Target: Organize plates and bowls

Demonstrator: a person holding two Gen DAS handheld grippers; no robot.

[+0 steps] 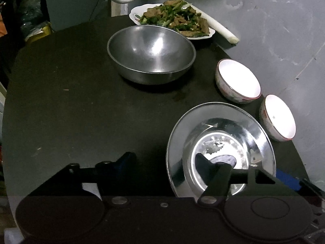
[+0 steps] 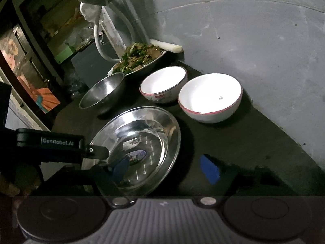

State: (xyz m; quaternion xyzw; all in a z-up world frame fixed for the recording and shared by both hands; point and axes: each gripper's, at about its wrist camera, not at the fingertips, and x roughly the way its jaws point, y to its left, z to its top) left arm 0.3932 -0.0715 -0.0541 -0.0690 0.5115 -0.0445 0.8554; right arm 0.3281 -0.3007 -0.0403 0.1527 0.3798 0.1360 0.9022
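Dark table (image 1: 67, 93), dim light, grey wall behind.

Left gripper (image 1: 164, 158): jaws wide apart, holding nothing. One finger hangs over bare table, the other over the steel plate (image 1: 221, 148); whether it touches the plate I cannot tell.

Steel mixing bowl (image 1: 151, 53) stands mid-table, empty and upright. Behind it, against the wall, is a white dish of stir-fried greens and meat (image 1: 172, 20), with a pale leek stalk (image 1: 219, 28) beside it.

The steel plate lies near the front edge: shallow, wide flat rim, mirror-bright, a small sticker at its centre. Judged light, stiff and slick; metal on pads may slip, so a pinch across the rim looks the best hold.

Two white ceramic bowls sit along the wall side, the farther bowl (image 1: 238, 81) and the nearer bowl (image 1: 278, 118), red-lined rims, empty, close together but apart. Likely heavier and chip-prone; take by the wall at the rim and set down softly if nesting.

Right gripper (image 2: 164, 167): jaws open, empty; its left finger is over the plate's near rim, blue pad (image 2: 209, 168) on the other over the table.
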